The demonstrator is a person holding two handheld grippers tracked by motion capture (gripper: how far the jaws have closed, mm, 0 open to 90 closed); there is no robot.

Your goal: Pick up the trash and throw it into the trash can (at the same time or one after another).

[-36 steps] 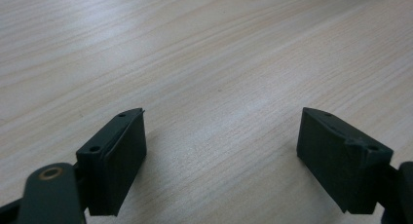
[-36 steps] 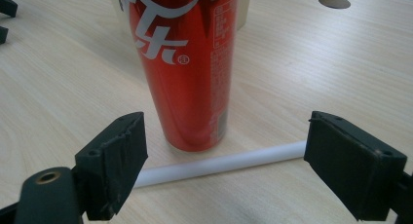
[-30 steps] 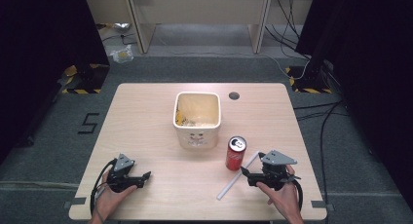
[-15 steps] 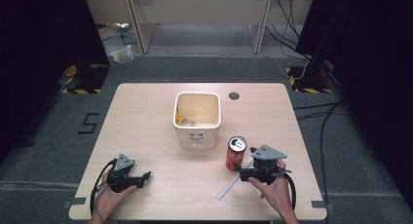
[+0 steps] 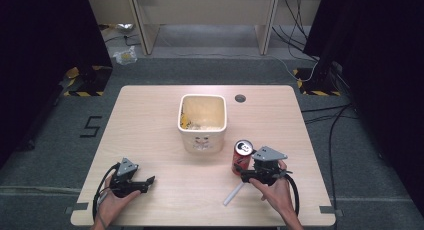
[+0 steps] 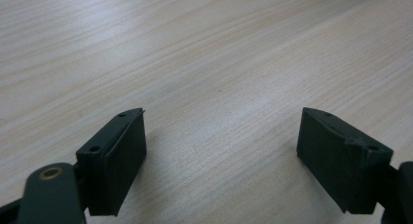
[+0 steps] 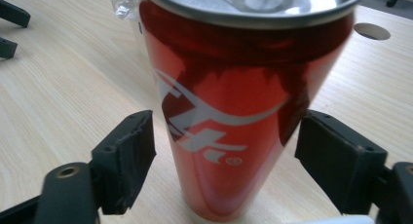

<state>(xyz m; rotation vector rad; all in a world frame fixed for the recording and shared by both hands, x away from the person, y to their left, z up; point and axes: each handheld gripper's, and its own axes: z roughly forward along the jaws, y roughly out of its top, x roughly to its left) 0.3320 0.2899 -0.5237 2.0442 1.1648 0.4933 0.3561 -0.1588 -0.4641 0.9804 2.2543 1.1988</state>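
I see the light wooden counter (image 5: pixel 150 120) spread under the high view, with a round cable hole (image 5: pixel 240 98) near its far edge. At its middle stands a square cream bin (image 5: pixel 202 119), upright, with scraps of rubbish lying in the bottom. My right tongs (image 7: pixel 221 151) sit near the counter's front right, held in a hand, and they are spread wide around the red soda can (image 7: pixel 234 117); the can stands upright between the two jaws, with a gap showing on each side, so I have no grip on it. From above, that can (image 5: pixel 242 156) is just in front of the bin's right corner and apart from it. My left tongs (image 6: pixel 219 156) rest low over bare wood at the front left, jaws wide apart with nothing between them, well apart from the can. A white straw (image 5: pixel 233 194) lies flat on the counter just in front of the can, beside my right hand.
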